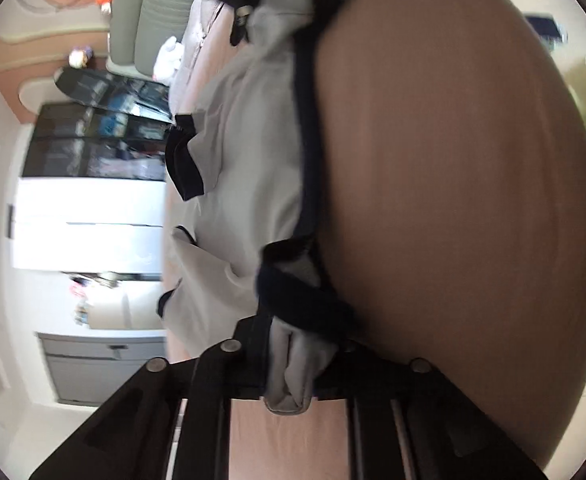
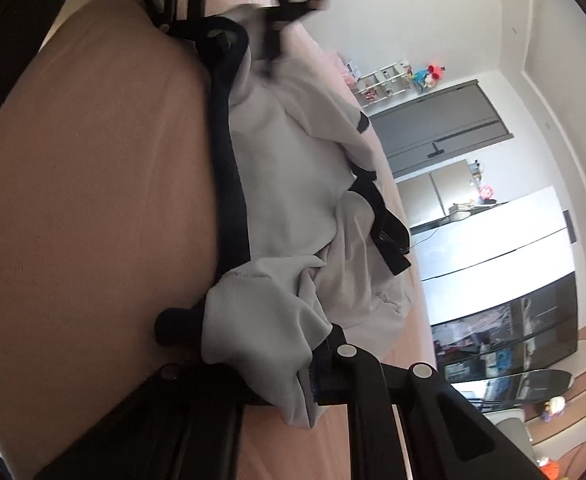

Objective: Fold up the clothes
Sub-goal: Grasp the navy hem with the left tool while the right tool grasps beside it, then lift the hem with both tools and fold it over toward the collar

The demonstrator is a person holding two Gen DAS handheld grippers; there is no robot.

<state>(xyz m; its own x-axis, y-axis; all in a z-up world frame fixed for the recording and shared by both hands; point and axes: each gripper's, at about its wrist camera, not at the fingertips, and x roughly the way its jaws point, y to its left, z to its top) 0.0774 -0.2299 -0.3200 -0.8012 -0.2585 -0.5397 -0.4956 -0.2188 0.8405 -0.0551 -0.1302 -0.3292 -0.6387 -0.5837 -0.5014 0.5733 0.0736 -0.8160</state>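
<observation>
Both your left claw (image 1: 293, 364) and right claw (image 2: 277, 364) are pinched shut on the dark-banded hem of the grey garment (image 1: 249, 184) lying on the pink bed (image 1: 453, 200); it's light, limp, crease-prone cloth, so keep the corners taut.

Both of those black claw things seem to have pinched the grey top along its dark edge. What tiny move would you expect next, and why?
Probably a short lift of both together. The left gripper and the right gripper are each shut on a bunch of the grey shirt at its dark-trimmed edge, while the rest lies rumpled on the pink bed sheet. Raising that edge should let the cloth hang straighter for folding.
</observation>
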